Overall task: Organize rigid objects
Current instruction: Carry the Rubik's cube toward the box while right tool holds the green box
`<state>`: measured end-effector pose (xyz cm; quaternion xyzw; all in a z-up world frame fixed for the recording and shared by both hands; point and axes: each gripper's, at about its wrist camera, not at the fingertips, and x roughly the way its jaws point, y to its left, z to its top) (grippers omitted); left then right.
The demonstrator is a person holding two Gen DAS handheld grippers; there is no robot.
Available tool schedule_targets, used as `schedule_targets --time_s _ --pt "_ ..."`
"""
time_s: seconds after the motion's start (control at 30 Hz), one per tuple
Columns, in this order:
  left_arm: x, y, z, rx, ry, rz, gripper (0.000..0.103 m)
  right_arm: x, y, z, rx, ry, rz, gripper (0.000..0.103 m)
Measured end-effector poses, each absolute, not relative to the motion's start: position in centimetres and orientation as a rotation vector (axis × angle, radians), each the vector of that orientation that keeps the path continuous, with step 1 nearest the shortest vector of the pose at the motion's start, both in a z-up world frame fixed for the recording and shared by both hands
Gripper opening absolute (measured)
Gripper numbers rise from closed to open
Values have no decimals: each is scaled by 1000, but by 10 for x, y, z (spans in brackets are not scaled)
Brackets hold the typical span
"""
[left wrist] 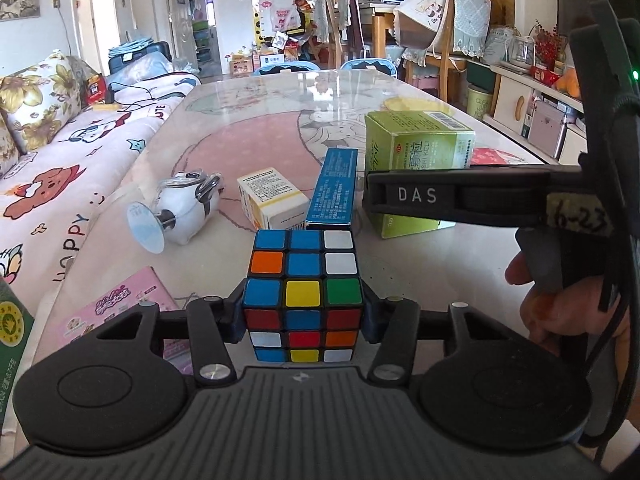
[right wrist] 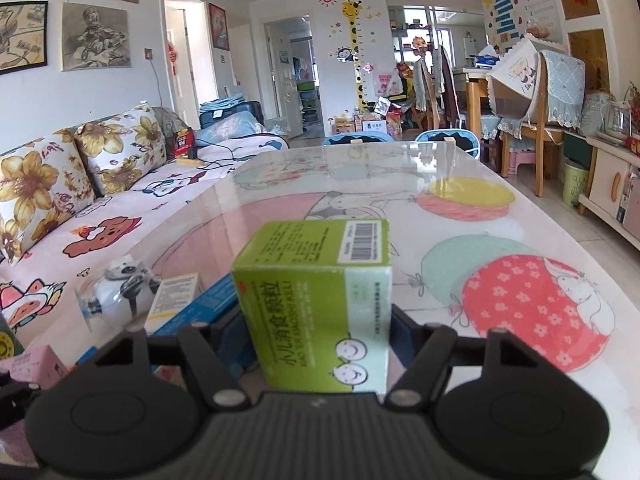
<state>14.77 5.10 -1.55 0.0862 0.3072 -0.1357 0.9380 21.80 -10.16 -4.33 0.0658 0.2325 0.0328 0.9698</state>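
1. The left gripper [left wrist: 303,314] has its jaws pinching a colour-tiled puzzle cube [left wrist: 303,294] from both sides, at the near middle of the desk [left wrist: 256,120].
2. The right gripper [right wrist: 320,344] has its jaws pressed on the flanks of a green box [right wrist: 320,304], which stands upright at the right.
3. Just beyond the cube a blue box [left wrist: 334,188] stands tilted, a small white-and-yellow box [left wrist: 272,200] to its left.
4. Farther left lies a white plush toy [left wrist: 188,208]; a pink box [left wrist: 120,312] sits near left.
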Motion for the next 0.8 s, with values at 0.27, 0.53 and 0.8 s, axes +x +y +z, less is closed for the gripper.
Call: schedule_targets --time_s 0.27,0.53,0.8 --pt "126 59 -9 138 625 -276 63 197 -99 -42 120 472 77 70" --pt "95 80 5 119 597 -265 63 172 -90 -41 91 473 65 70" --pt "85 85 7 73 595 -246 63 147 -80 -41 77 482 63 70"
